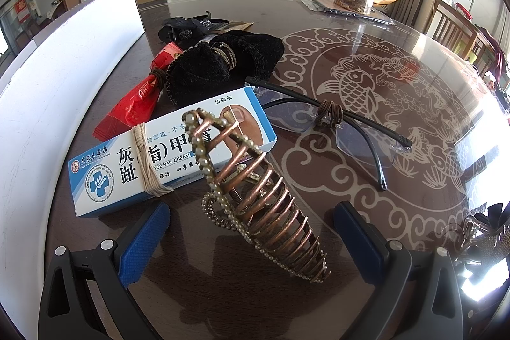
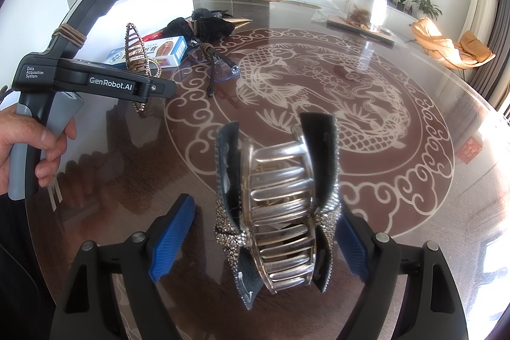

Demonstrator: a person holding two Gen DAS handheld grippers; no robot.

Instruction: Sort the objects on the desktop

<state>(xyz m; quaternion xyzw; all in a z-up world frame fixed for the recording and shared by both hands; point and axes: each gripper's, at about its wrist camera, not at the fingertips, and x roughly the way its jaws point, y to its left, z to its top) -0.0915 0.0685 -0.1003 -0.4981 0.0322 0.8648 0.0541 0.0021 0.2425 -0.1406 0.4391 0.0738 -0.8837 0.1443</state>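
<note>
In the left wrist view my left gripper [image 1: 251, 212] stands open over the table. A copper, pearl-edged hair clip [image 1: 255, 196] lies between its blue pads [image 1: 143, 244] and touches neither. Behind it are a blue-and-white nail cream box [image 1: 127, 174], a red packet [image 1: 134, 101], a black velvet pouch [image 1: 216, 66] and glasses [image 1: 350, 129]. In the right wrist view my right gripper [image 2: 266, 206] is open around a rhinestone bow claw clip [image 2: 280, 212] that rests on the glass. Its left pad [image 2: 172, 238] is clear of the clip, and the right pad sits close beside it.
A white board [image 1: 63, 91] stands along the left. A clear container [image 2: 366, 5] sits at the far side of the round glass table [image 2: 398, 180]. A person's hand [image 2: 28, 145] holds the left tool's handle. The rhinestone clip [image 1: 484, 238] shows at the left view's right edge.
</note>
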